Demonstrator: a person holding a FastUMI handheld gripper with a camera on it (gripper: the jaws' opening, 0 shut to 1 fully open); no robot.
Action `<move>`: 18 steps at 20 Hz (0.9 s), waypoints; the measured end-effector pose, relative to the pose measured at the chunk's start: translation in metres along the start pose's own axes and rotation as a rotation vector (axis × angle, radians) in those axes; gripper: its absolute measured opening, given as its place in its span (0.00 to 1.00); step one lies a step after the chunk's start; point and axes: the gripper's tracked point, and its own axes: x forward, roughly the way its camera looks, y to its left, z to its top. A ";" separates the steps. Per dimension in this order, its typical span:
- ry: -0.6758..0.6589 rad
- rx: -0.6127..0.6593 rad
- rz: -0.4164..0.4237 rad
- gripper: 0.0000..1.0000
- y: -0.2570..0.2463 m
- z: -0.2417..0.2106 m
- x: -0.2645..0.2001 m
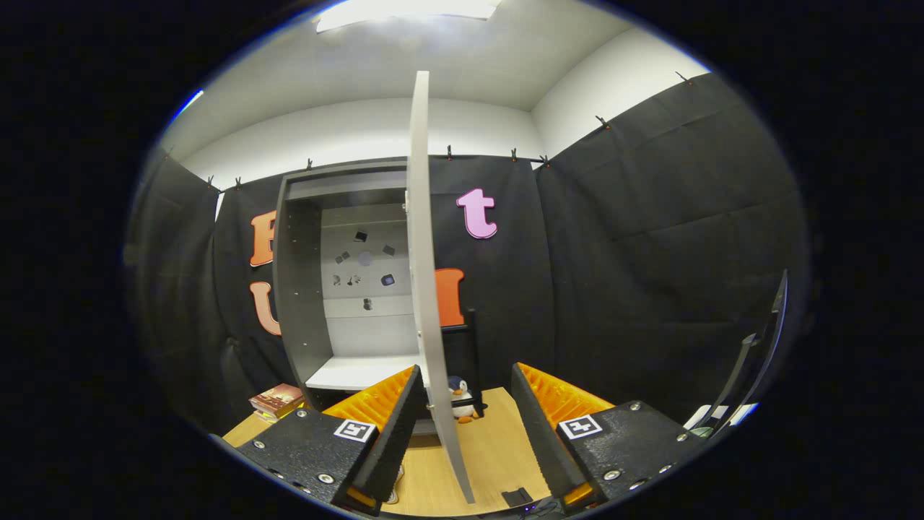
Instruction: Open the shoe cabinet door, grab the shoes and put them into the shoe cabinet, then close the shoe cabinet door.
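Gripper view: door (422,289) of the shoe cabinet (310,289) stands swung out towards the camera, seen edge-on, its near edge passing between the fingers.
Gripper (465,404): fingers spread wide, nothing clamped; the left finger sits just beside the door's edge, and I cannot tell whether it touches it, while the right finger is well apart from it.
Cabinet: open, pale shelf (361,372) bare, small dark patches on its back panel; it stands far and left on the wooden table (491,448).
Shoes: I cannot pick them out here, so the grab is judged not yet done.
Penguin toy (460,399): on the table just right of the door's lower edge, beyond the fingers.
Books (276,399): stacked near the cabinet's left foot.
Risk, door: a sideways sweep of the fingers could knock the door and swing it back shut or further round.
Risk, toy: it sits close to the door's path, so pushing the door wider to the right could topple it.
Risk, turn: the stand (758,361) at the near right could catch the gripper as it turns away.
Writing: square coded markers (355,430) on the gripper's body, no readable words; book covers too small to read.
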 end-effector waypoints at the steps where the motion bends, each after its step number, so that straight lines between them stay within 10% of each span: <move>1: -0.001 0.003 0.012 0.79 0.010 0.002 -0.003; 18: -0.006 -0.021 0.208 0.87 0.219 -0.009 -0.003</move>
